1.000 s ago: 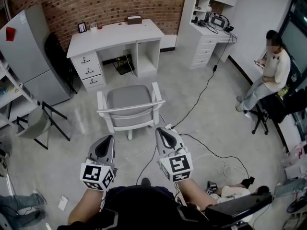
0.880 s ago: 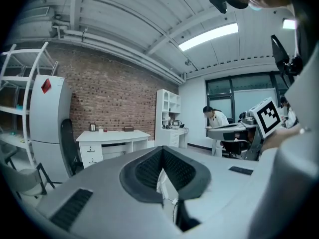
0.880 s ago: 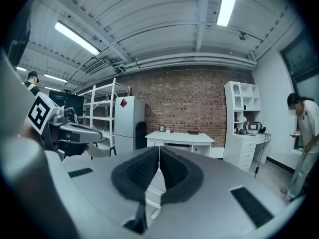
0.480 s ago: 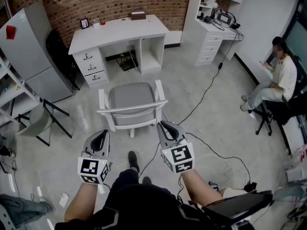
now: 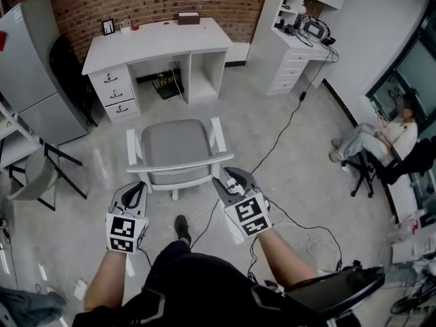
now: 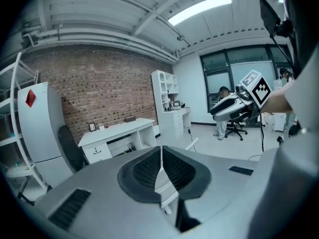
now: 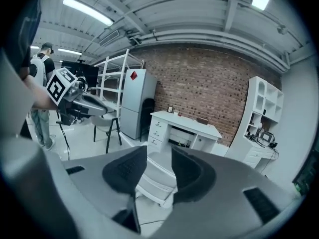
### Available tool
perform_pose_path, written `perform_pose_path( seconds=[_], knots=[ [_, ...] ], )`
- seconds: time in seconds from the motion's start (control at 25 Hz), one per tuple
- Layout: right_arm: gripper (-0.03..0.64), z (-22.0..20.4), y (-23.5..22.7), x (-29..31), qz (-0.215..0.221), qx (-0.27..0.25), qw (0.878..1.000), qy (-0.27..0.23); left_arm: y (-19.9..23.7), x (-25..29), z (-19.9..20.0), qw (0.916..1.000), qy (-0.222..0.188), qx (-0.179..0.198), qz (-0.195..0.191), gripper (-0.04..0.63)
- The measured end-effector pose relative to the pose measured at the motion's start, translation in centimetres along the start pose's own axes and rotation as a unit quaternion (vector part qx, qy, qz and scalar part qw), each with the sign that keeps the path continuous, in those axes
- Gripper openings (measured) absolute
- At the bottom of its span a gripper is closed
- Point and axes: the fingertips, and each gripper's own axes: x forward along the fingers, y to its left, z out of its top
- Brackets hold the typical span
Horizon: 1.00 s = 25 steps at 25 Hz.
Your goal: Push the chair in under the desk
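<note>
**Grippers (2).** In the head view both sit at lower centre of the frame.
- The left gripper (image 5: 138, 188) has its jaws pressed together with nothing between them. It sits just short of the left end of the chair's back rail.
- The right gripper (image 5: 230, 178) has its jaws spread; they have just been opening. It sits at the right end of the same rail. In the right gripper view the chair's white frame shows through the gap, and the pads do not press on it.

**Chair (1).** The chair (image 5: 172, 144) is white-framed with a grey seat. It stands at mid-frame on the bare floor, its back rail toward the grippers and its seat facing the desk. It is well apart from the desk, not under it.

**Desk (1).** The white desk (image 5: 157, 36) stands against the brick wall at the top of the frame. It has three drawers on its left and an open knee space at centre.

**Other items.** There is one grey refrigerator (image 5: 30, 67) at upper left. One white shelf unit (image 5: 300, 19) stands at upper right.

**View differences.**
- Only the head view shows the black cables (image 5: 286, 125) on the floor and one seated person (image 5: 385, 138) at the right edge.
- The left gripper view shows the right gripper (image 6: 234, 106) at its right, with the desk (image 6: 122, 131) beyond.
- The right gripper view shows the left gripper (image 7: 82, 101) at its left, with the chair (image 7: 157, 180) and the desk (image 7: 182, 121) ahead.
- Both gripper views show the ceiling lights, which the head view does not.
</note>
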Motion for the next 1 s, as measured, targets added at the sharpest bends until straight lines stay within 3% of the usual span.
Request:
perform_pose_path(
  seconds=[0.28, 0.4, 0.52, 0.72, 1.0],
  knots=[
    [0.211, -4.2, -1.8, 5.8, 0.026, -0.038, 0.996, 0.079, 1.8, 5.2, -1.9, 0.9992, 0.021, 0.017, -0.028, 0.012],
    [0.221, -5.9, -1.9, 7.9, 0.045, -0.063, 0.991, 0.109, 2.2, 7.1, -3.3, 0.998, 0.043, 0.024, -0.041, 0.106],
    [0.23, -7.0, -2.1, 9.8, 0.059, -0.084, 0.986, 0.135, 2.8, 8.7, -5.2, 0.9949, 0.074, 0.044, -0.053, 0.109],
    [0.264, -8.9, -2.2, 12.4, 0.09, -0.132, 0.971, 0.179, 3.3, 10.8, -7.5, 0.9839, 0.121, 0.1, -0.086, 0.167],
    [0.288, -11.9, -3.3, 15.4, 0.104, -0.176, 0.953, 0.223, 3.0, 13.6, -11.7, 0.9572, 0.189, 0.177, -0.129, 0.227]
  ],
)
